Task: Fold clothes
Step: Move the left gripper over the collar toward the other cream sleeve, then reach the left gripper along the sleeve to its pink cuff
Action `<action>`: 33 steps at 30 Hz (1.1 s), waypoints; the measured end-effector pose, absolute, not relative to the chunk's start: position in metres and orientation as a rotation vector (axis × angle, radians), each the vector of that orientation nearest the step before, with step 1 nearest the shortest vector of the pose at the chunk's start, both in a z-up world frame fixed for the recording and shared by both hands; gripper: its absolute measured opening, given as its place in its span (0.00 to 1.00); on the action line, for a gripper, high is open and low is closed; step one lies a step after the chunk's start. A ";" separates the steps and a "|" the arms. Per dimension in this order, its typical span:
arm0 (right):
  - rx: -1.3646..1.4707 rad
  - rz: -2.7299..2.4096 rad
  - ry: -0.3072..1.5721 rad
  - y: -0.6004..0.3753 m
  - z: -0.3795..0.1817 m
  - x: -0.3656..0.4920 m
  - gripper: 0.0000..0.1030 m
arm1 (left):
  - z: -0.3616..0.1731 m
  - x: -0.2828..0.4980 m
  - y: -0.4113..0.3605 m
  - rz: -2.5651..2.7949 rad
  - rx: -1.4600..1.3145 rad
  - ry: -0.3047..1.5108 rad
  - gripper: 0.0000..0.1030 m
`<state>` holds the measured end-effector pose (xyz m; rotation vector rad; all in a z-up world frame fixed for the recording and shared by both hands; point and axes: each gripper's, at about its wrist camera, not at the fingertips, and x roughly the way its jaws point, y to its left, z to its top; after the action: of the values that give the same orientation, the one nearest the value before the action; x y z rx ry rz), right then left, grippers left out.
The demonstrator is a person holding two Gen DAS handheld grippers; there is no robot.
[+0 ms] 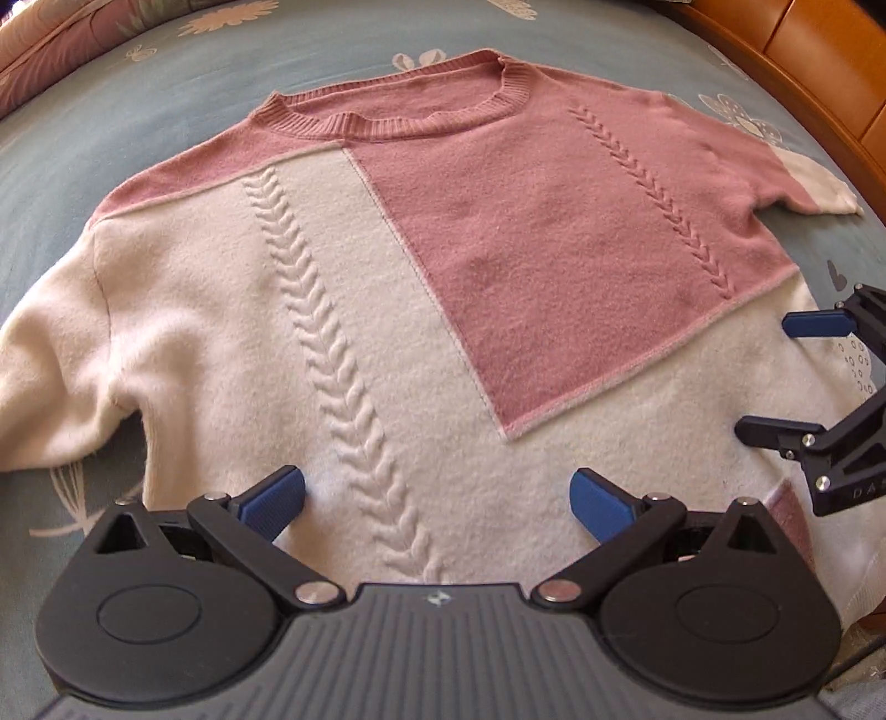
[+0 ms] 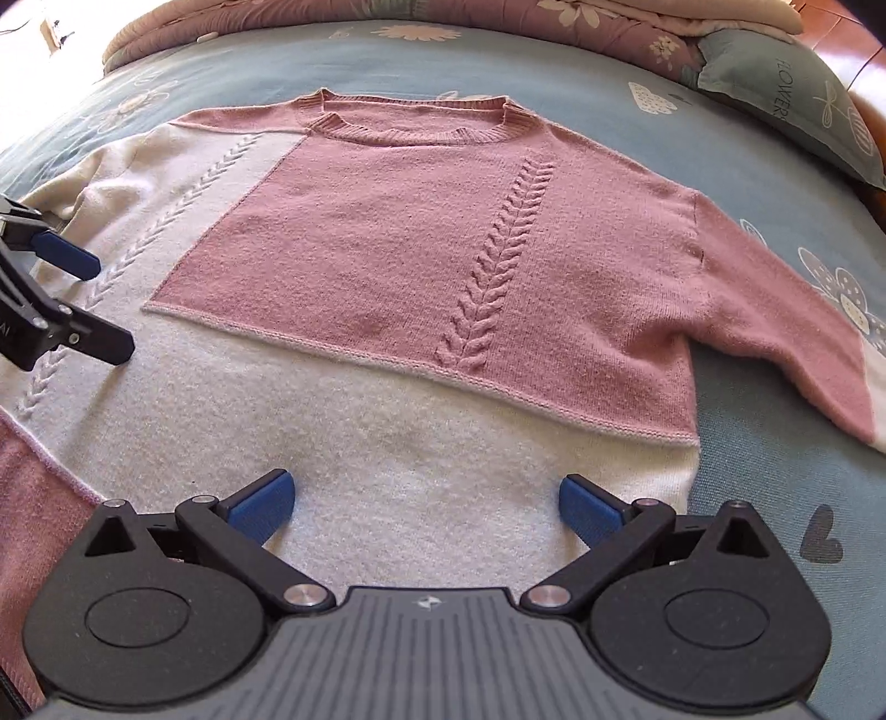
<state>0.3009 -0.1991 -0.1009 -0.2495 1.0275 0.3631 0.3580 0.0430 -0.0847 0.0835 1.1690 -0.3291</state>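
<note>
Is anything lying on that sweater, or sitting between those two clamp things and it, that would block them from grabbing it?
Nothing visible. The sweater lies flat on the bedspread, bare on top, with the left gripper and right gripper both open directly over its white lower part.

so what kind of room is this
Most likely a bedroom: the sweater lies spread on a bed with a blue floral bedsheet, a pillow at its far end, and a wooden bed frame alongside.
</note>
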 end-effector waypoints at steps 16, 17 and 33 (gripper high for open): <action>-0.293 0.472 0.996 -0.147 -0.087 0.332 1.00 | -0.076 0.340 0.095 -0.229 -0.150 1.187 0.99; -0.293 0.475 1.002 -0.145 -0.087 0.333 1.00 | -0.074 0.340 0.103 -0.208 -0.164 1.180 0.99; -0.251 0.523 0.985 -0.084 -0.074 0.341 1.00 | -0.077 0.326 0.265 0.179 -0.311 1.143 0.99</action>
<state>0.3406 -0.0844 -0.0744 -0.2510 0.9853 0.5233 0.3260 0.2650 -0.0765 -0.3114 1.1426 0.1794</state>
